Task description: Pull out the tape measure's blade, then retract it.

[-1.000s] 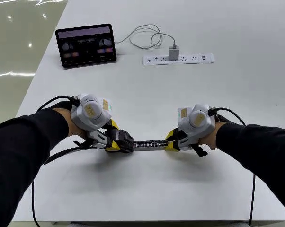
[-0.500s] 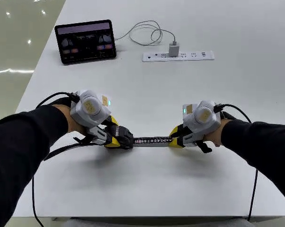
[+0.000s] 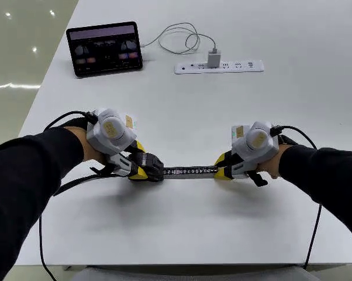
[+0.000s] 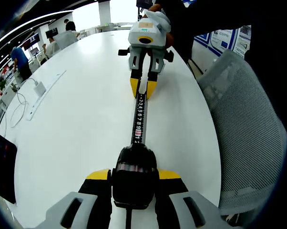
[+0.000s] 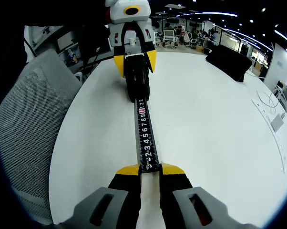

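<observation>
Two yellow-tipped fingers [image 4: 98, 174] of the left gripper [image 4: 134, 174] closed on the black body of the tape measure [image 4: 134, 186], one finger on each side; the body lies on the desk [image 3: 182, 123]. Blade [image 4: 139, 119] drawn out of the body, running straight and flat along the desk to the right gripper [image 5: 150, 170], numbers face up, a red mark partway along. Right gripper's fingers pinched on the blade's free end, tips nearly touching with the blade between them. Head view: the grippers face each other near the front edge of the desk, left gripper and tape measure on the left, right gripper on the right, blade stretched between. A hand behind each gripper, black sleeves reaching in from both lower corners; dark cords trail back from the grippers over the desk edge. Farther back on the desk: a tablet [image 3: 104, 48] propped up with screen lit, left of centre; a white power strip [image 3: 240, 67] to its right with a white charger [image 3: 214, 60] plugged in; a pale cable [image 3: 177, 40] looping from the charger toward the tablet. Grey mesh chair back [image 4: 243, 129] just beside the desk edge in both gripper views.
</observation>
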